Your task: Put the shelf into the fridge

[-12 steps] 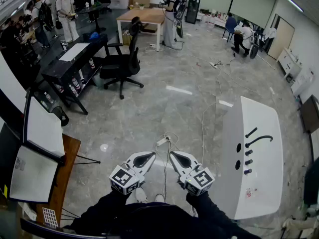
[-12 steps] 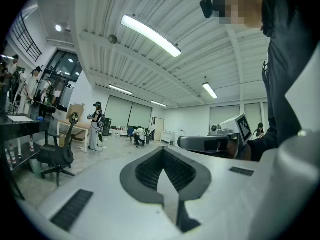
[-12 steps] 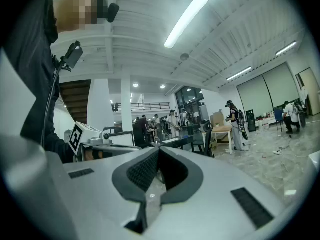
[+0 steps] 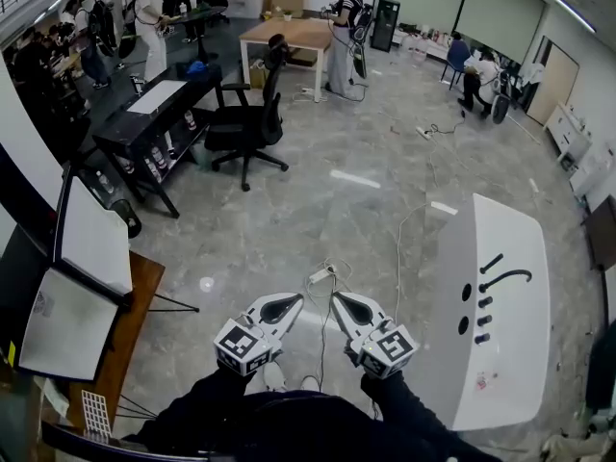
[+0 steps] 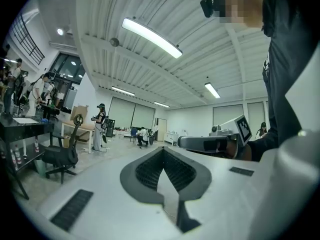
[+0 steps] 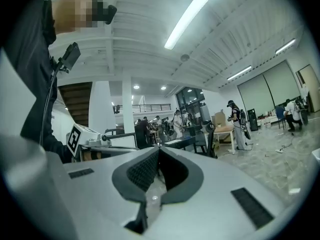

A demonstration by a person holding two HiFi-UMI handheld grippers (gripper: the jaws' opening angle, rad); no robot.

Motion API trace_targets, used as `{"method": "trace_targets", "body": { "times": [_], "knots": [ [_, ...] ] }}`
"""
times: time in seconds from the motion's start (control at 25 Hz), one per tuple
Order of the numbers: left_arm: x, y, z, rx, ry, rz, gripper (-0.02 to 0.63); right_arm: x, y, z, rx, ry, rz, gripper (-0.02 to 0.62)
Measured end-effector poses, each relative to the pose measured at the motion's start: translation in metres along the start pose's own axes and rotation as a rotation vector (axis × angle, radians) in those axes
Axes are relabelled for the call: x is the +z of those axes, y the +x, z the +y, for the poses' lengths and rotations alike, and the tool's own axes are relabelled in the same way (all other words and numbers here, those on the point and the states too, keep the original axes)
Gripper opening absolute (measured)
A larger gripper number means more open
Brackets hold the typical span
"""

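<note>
My left gripper [image 4: 290, 302] and right gripper [image 4: 344, 302] are held side by side low in the head view, over the grey floor. Both are shut with nothing between the jaws. In the left gripper view the dark pads of my left gripper [image 5: 162, 150] meet at the tip, and the right gripper [image 5: 215, 143] shows beside it. In the right gripper view my right gripper [image 6: 157, 149] is likewise shut and empty, with the left gripper [image 6: 95, 141] to its left. I cannot pick out a shelf or a fridge in any view.
A white unit [image 4: 500, 258] with black marks on top stands close at the right. White panels on a stand [image 4: 87, 258] and a wooden tabletop [image 4: 130, 335] are at the left. Cables [image 4: 322, 277] lie on the floor ahead. A black office chair [image 4: 245, 123], desks and several people are farther back.
The head view has shifted slightly. Both grippers keep the same pose and stay shut. People in the background have moved a little.
</note>
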State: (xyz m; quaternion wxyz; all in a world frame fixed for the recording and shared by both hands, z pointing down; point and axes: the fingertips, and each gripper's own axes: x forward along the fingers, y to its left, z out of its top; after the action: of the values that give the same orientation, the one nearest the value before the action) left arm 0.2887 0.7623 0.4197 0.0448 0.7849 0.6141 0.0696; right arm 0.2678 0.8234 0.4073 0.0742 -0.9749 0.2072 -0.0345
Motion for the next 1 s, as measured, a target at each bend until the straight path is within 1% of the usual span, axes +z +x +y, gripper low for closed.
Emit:
{"method": "trace_targets", "body": {
  "times": [0.12, 0.24, 0.48, 0.64, 0.76, 1.0],
  "knots": [
    [-0.002, -0.013, -0.004, 0.025, 0.006, -0.007, 0.006, 0.001, -0.001, 0.014, 0.030, 0.011, -0.021, 0.008],
    [0.000, -0.033, -0.005, 0.070, 0.007, -0.019, 0.006, -0.001, 0.003, 0.032, 0.073, 0.022, 0.000, 0.006],
    [-0.003, -0.080, -0.012, 0.177, 0.000, -0.040, 0.006, -0.011, 0.010, 0.083, 0.246, -0.032, 0.014, 0.006],
    [-0.013, -0.126, -0.016, 0.301, 0.000, -0.030, 0.006, -0.026, 0.019, 0.125, 0.389, -0.025, 0.044, 0.006],
    [-0.019, -0.165, -0.018, 0.401, -0.025, -0.043, 0.006, -0.034, 0.029, 0.161, 0.492, -0.013, 0.052, 0.006],
    [-0.018, -0.243, -0.033, 0.609, -0.034, -0.068, 0.006, -0.036, 0.044, 0.239, 0.709, -0.024, 0.075, 0.006]
  ]
}}
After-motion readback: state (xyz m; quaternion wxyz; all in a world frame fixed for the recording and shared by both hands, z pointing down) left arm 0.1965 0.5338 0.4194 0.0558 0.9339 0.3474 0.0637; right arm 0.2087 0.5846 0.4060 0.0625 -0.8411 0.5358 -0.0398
